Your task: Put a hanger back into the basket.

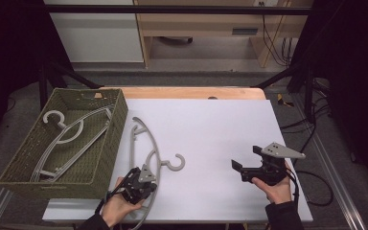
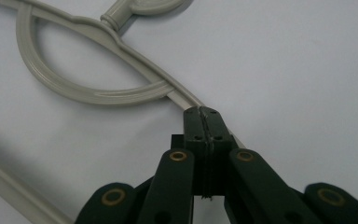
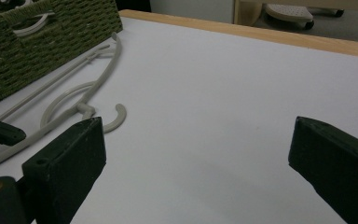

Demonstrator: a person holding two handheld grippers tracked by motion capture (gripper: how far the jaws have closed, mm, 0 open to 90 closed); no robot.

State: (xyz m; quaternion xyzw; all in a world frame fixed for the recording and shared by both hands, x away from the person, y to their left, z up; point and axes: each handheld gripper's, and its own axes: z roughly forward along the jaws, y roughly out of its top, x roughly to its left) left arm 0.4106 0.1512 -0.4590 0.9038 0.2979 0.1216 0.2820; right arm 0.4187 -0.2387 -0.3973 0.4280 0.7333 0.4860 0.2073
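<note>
- Your left hand (image 1: 116, 207) comes in from the bottom edge near the table's front left, and holds the left gripper (image 1: 139, 183) low over the white board (image 1: 211, 134), pointing away from you and a little to the right.
- That gripper's jaws are pressed together at the tips, pinched on the lower arm of the grey plastic hanger (image 1: 146, 158). In the left gripper view, the bar of the hanger (image 2: 121, 51) runs straight under the closed tips of the left gripper (image 2: 204, 116).
- The hanger lies flat on the board just right of the basket, its hook (image 1: 176, 163) curling toward the middle of the table.
- Your right hand (image 1: 275, 189) rests near the front right of the board, well apart from the hanger, and holds the right gripper (image 1: 248, 158) tilted toward the left.
- Its jaws stand wide apart with nothing between them. The right gripper view looks through the gap of the right gripper (image 3: 196, 154) over bare board toward the hanger (image 3: 88, 88).
- The green woven basket (image 1: 103, 163) sits at the left edge of the table, beside the board.
- Inside it lie more grey hangers (image 1: 69, 139), overlapping one another, with one hook (image 1: 52, 117) near the far left corner. How many, you cannot tell.
</note>
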